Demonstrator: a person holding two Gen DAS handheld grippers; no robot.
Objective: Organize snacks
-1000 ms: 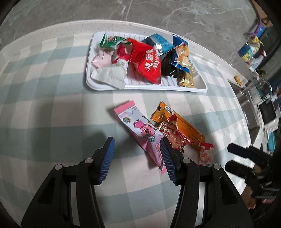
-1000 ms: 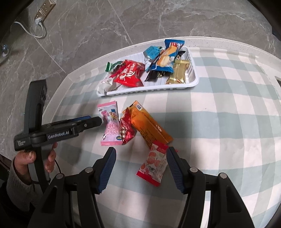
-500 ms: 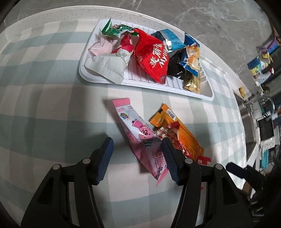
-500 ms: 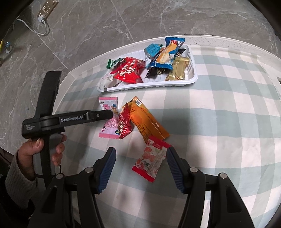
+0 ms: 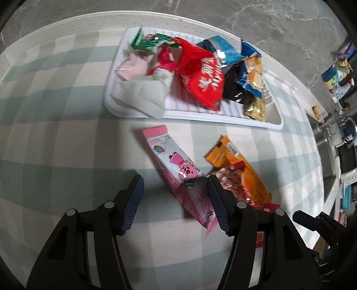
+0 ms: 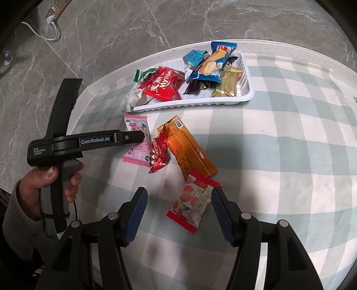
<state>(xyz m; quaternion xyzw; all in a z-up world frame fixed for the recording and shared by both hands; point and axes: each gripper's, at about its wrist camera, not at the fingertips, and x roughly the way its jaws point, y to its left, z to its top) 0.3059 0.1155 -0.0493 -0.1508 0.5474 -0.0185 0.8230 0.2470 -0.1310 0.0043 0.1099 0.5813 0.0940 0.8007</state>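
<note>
A white tray (image 5: 271, 121) holds several snack packets, also in the right wrist view (image 6: 245, 98). On the checked cloth lie a pink packet (image 5: 176, 169), a small red candy packet (image 6: 158, 151), an orange packet (image 6: 189, 149) and a red-and-white fruit packet (image 6: 193, 201). My left gripper (image 5: 175, 189) is open, low over the pink packet's near half, which lies between its fingers. It also shows in the right wrist view (image 6: 136, 137). My right gripper (image 6: 179, 212) is open, with the fruit packet between its fingers.
The table is round with a white rim (image 6: 107, 75); grey marble floor lies beyond. A power strip and cable (image 6: 52, 20) lie on the floor. Shelves with clutter (image 5: 339, 75) stand far right in the left wrist view.
My left gripper has moved forward over the pink packet, toward the tray. My right gripper has edged closer to the fruit packet. No packet has moved.
</note>
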